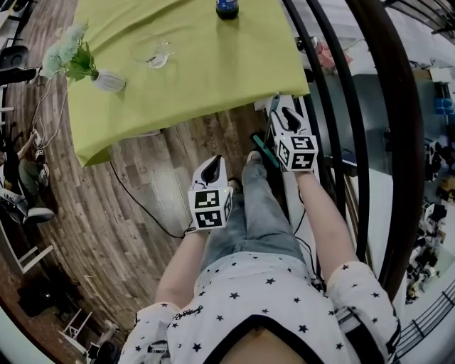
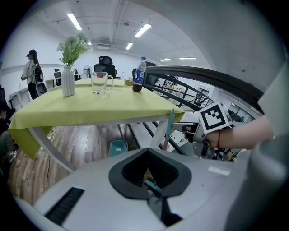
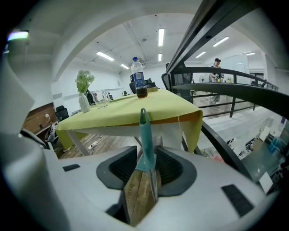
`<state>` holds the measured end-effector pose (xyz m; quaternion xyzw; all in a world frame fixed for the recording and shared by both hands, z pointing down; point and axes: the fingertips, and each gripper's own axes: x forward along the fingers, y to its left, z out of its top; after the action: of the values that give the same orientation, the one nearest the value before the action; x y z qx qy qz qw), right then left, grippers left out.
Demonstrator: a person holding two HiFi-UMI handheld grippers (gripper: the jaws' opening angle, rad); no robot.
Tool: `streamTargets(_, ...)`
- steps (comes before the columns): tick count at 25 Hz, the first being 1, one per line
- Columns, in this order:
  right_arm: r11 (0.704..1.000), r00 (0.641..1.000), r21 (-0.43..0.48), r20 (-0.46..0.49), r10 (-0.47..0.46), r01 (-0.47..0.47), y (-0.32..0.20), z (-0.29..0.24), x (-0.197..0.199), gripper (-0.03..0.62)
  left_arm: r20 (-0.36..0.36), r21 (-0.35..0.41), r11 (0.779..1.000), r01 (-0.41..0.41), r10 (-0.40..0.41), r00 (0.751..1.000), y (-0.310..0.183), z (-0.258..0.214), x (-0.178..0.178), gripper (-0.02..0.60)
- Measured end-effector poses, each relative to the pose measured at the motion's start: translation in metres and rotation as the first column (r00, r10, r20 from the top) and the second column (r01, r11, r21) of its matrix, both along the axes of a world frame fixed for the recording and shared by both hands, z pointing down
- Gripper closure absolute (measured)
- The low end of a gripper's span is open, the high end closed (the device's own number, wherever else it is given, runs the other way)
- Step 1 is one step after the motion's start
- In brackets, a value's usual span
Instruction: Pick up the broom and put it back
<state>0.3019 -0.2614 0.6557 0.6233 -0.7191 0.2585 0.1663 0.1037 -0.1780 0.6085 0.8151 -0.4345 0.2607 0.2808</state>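
Right claw [image 3: 143, 180] released, broom [image 3: 145, 140] loose between its jaws. Likely light: stiff teal handle, soft bristles. Best gripped on handle just beyond jaws.

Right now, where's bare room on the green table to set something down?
Table: bare cloth between the mug, the bottle and its right corner in the head view; also the strip along the near edge below the vase. Tightest between vase and mug.
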Motion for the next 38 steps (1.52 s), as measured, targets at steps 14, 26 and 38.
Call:
streamTargets(14, 0.999, 0.999, -0.017, -0.022, -0.042, 0.041, -0.015, 0.011, -0.002, 0.453, 0.004, -0.010, 1.000, -0.001, 0.001, 1.000, -0.004, 0.006, 0.010, 0.571)
streamTargets(26, 0.997, 0.993, -0.016, -0.089, -0.073, 0.072, -0.017, 0.008, -0.007, 0.514, 0.004, -0.009, 1.000, -0.001, 0.001, 1.000, 0.004, 0.001, 0.006, 0.571)
streamTargets(38, 0.997, 0.990, -0.018, -0.123, -0.075, 0.074, -0.010, 0.008, -0.010, 0.517, 0.000, -0.006, 1.000, -0.013, 0.013, 1.000, 0.006, -0.002, 0.006, 0.571)
